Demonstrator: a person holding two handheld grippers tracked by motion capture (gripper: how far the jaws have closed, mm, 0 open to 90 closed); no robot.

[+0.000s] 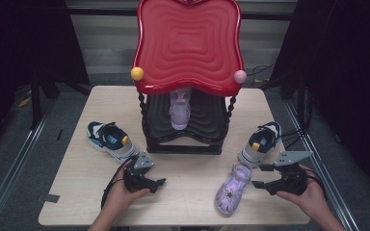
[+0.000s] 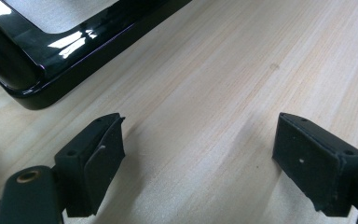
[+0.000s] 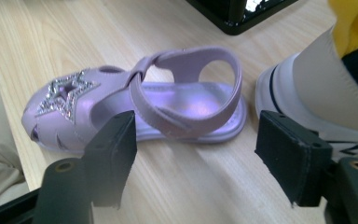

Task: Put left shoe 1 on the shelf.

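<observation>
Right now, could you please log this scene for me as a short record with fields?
rack: red-topped shoe rack at the table's far side
lower shelf: one purple sandal
table: second sandal, two sneakers
left gripper: open, over bare wood
right gripper: open, beside the second sandal, not touching it

1. High view: you look from above your side, forward and down, far enough to take in the whole table [image 1: 192,202].
2. Left gripper view: close over bare tabletop, facing the black shelf base [image 2: 42,70].
3. Right gripper view: close on the purple sandal [image 3: 135,107], shared with high view [image 1: 232,187].
</observation>
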